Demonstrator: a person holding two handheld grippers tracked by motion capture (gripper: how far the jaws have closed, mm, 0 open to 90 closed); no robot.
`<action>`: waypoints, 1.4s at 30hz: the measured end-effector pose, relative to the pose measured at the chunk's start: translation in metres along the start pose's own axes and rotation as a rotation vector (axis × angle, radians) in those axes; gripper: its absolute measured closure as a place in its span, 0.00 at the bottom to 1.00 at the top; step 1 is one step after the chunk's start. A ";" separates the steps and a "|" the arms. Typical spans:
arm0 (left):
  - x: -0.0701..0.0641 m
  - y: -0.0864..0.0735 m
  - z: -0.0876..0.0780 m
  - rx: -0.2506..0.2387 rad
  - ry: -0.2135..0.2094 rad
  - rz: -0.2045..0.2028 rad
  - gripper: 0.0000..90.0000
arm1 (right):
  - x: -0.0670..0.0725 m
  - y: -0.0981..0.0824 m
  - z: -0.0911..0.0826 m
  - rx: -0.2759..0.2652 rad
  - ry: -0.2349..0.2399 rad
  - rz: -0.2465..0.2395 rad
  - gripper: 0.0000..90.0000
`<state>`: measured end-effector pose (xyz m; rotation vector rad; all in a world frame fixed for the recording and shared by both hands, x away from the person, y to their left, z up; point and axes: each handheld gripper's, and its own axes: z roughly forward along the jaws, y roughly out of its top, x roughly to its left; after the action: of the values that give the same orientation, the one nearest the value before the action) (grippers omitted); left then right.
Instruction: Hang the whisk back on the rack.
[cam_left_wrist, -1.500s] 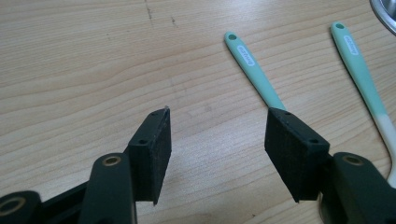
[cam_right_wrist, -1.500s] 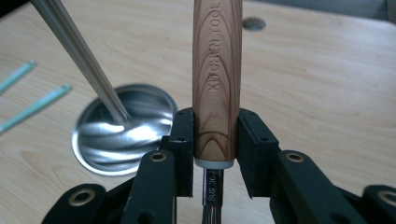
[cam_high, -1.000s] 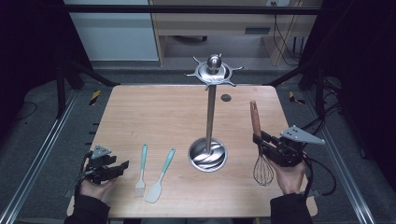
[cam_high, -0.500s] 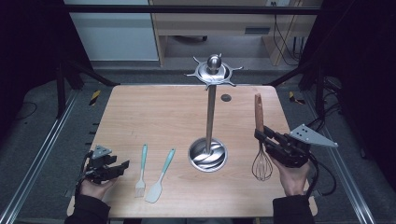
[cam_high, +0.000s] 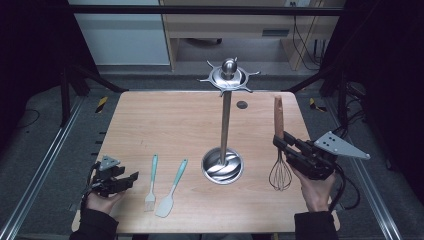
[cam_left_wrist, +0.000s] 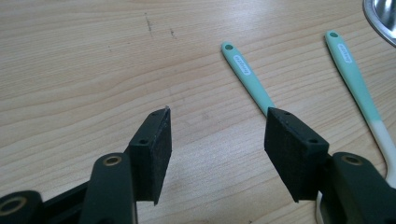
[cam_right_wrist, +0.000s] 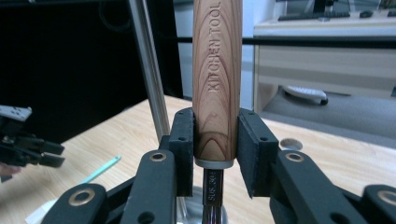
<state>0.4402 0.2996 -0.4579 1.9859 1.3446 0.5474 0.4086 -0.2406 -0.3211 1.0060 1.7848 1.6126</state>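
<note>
the right gripper pinches the whisk low on its wooden handle, upright over the bench; it looks light and stiff, with springy wires probably just clear. the left gripper rests, jaws spread.

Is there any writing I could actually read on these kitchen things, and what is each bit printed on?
"KITCHEN TOOL": burned along the wooden handle of the whisk, which the right hand-held gripper clamps.
"SUS 30...": stamped on the whisk's metal shaft just under the handle; the rest is cut off.
White labels on the handles of the brush and the spatula: too small and blurred to read.
</note>
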 end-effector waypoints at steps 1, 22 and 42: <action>0.000 0.000 0.000 0.000 0.000 0.000 0.45 | 0.001 0.004 -0.002 -0.015 0.007 0.006 0.77; -0.001 -0.001 0.002 0.007 -0.007 0.003 0.45 | 0.030 0.035 0.009 -0.084 0.118 -0.067 0.77; -0.001 -0.001 0.003 0.009 -0.005 0.002 0.45 | 0.037 0.039 0.029 -0.051 0.137 -0.090 0.77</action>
<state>0.4411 0.2984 -0.4603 1.9953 1.3445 0.5380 0.4167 -0.1936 -0.2838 0.7980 1.8403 1.6975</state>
